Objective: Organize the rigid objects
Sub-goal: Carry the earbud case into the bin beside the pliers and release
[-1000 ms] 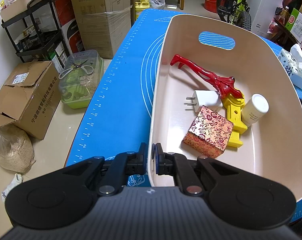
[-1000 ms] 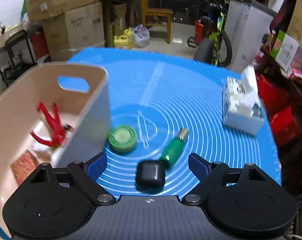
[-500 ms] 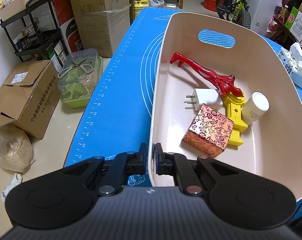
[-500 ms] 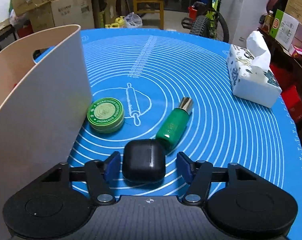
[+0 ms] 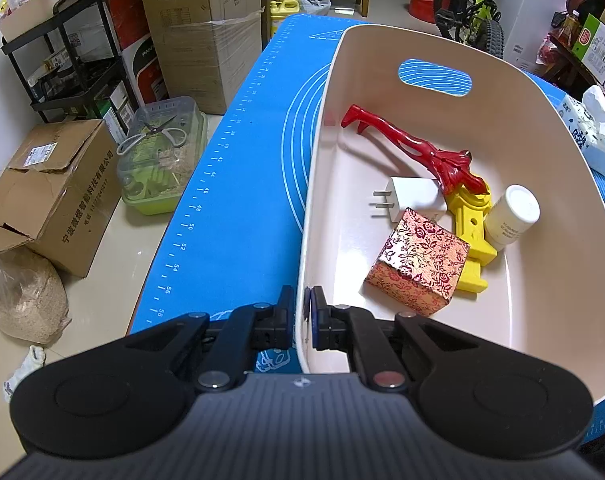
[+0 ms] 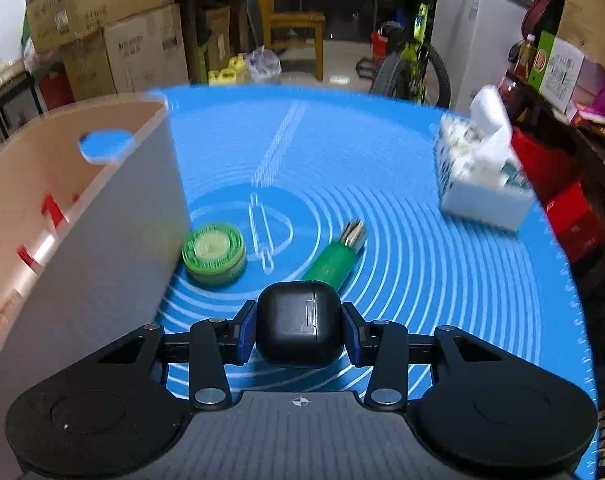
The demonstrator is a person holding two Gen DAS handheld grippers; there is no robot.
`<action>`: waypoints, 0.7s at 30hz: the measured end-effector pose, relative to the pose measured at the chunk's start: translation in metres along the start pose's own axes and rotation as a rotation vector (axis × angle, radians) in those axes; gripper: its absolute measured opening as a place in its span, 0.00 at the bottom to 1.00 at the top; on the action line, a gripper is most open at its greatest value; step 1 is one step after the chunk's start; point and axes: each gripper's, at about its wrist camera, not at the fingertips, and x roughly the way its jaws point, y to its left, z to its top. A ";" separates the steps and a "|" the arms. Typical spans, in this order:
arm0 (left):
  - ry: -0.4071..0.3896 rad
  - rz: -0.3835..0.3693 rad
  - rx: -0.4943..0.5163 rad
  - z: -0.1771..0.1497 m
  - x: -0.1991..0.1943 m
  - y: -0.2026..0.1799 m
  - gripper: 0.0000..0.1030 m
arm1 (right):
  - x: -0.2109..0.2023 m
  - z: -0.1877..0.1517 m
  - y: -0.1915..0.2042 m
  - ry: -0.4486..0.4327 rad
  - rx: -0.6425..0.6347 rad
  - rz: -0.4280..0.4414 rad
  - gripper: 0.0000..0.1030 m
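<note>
Left tool [image 5: 302, 312]: you have it clamped on the near rim of the cream bin [image 5: 558, 184], one finger inside, one outside.
Right tool [image 6: 298, 330]: your jaws are closing, pads pressing both sides of the black earbud case [image 6: 298, 326], at the near edge of the blue surface [image 6: 422, 248].
Bin contents: red figurine [image 5: 414, 148], patterned box [image 5: 418, 264], yellow part [image 5: 472, 228], white charger [image 5: 412, 196], white bottle [image 5: 512, 216].
Loose on surface: green bottle [image 6: 332, 266] just beyond the case; green tin [image 6: 214, 252] beside the bin's wall; tissue box [image 6: 482, 176] far right.
</note>
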 end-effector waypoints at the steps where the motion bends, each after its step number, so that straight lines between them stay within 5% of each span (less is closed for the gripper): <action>1: 0.000 0.001 0.000 0.000 0.000 0.000 0.10 | -0.007 0.003 -0.001 -0.019 0.002 0.006 0.48; 12: 0.002 0.014 0.005 0.001 0.000 -0.004 0.10 | -0.071 0.046 0.052 -0.231 -0.109 0.142 0.48; 21: 0.004 0.018 0.005 0.002 -0.001 -0.005 0.10 | -0.065 0.059 0.130 -0.168 -0.295 0.269 0.48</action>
